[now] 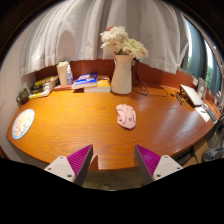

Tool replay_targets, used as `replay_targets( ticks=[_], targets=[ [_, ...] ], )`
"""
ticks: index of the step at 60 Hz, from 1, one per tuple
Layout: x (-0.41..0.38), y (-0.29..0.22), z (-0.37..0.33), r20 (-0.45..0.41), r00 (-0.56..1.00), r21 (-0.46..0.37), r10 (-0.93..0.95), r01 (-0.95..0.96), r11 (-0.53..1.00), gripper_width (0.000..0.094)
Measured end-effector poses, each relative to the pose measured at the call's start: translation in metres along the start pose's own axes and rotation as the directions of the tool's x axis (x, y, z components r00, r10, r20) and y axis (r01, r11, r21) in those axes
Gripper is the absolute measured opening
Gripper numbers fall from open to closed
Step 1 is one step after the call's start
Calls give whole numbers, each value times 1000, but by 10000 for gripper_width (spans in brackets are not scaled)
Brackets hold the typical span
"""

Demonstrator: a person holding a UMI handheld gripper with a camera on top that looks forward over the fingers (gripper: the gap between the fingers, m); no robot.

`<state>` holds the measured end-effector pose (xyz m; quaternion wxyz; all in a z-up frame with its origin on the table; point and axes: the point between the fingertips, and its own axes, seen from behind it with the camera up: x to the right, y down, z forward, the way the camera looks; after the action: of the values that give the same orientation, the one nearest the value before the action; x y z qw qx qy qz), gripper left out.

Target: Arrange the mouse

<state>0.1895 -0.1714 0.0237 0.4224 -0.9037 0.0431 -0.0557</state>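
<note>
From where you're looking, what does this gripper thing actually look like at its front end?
Only the tips show. The hand-held two-finger gripper ends in two pale, whitish fingers, each bearing a magenta pad with a fine ribbed texture on its inner face. Each pad narrows to a wedge-like point towards the tip. No cables, printed markings, hand or sleeve are visible.

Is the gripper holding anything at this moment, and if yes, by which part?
Nothing is held. The gripper is open, with only bare table between its fingers. The pink-and-white mouse lies on the table beyond them, untouched.
</note>
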Motion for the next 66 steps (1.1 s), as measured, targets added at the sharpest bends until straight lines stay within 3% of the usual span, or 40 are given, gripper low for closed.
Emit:
replay_targets(
  ticks=[26, 29, 32, 43, 48, 58, 66],
  targets=[
    [50, -80, 152, 9, 1000, -48, -8, 8, 999, 829],
    [47, -85, 159, 29, 1000, -40, -6, 8, 999, 729],
    [44, -87, 164, 41, 999, -41, 1, 1, 999, 569],
    [44, -88, 167, 19, 1000, -40, 1, 0, 999, 470],
    [45, -87, 168, 11, 1000, -63, 2, -1, 998, 383],
    [46, -97, 162, -37, 999, -108, 28, -32, 994, 378],
    [20, -168, 116, -84, 995, 4, 44, -44, 999, 382]
  ],
)
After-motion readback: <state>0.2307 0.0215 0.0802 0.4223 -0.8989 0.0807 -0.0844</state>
